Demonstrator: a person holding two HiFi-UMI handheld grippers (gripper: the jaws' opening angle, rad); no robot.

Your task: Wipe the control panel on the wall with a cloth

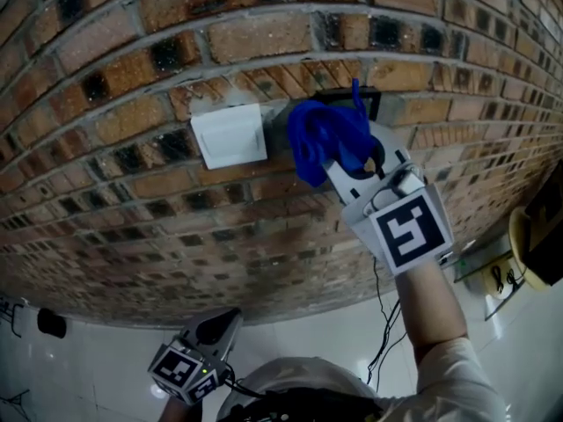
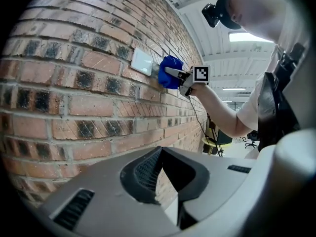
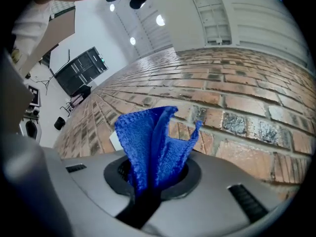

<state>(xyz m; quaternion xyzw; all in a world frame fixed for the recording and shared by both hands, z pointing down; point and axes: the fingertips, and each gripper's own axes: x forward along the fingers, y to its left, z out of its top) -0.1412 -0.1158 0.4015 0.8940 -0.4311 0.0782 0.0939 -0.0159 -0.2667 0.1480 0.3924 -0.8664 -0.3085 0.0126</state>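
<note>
A white square control panel [image 1: 229, 134] [image 2: 142, 62] is fixed to the brick wall [image 1: 114, 104]. Just right of it, a blue cloth [image 1: 330, 139] [image 2: 170, 72] [image 3: 150, 142] is bunched against the wall, covering most of a dark plate [image 1: 368, 102]. My right gripper [image 1: 356, 161] [image 3: 153, 181] is shut on the cloth, which sticks up between its jaws. A corner of the white panel [image 3: 114, 141] shows left of the cloth. My left gripper [image 1: 218, 323] [image 2: 160, 177] hangs low near the floor, away from the panel, with a narrow gap between its jaws and nothing in it.
Black cables [image 1: 383, 323] hang down the wall under my right arm. A yellow stand [image 1: 519, 244] stands to the right by the wall. A small black object [image 1: 51, 323] sits at the wall's foot on the left, on a pale tiled floor [image 1: 106, 359].
</note>
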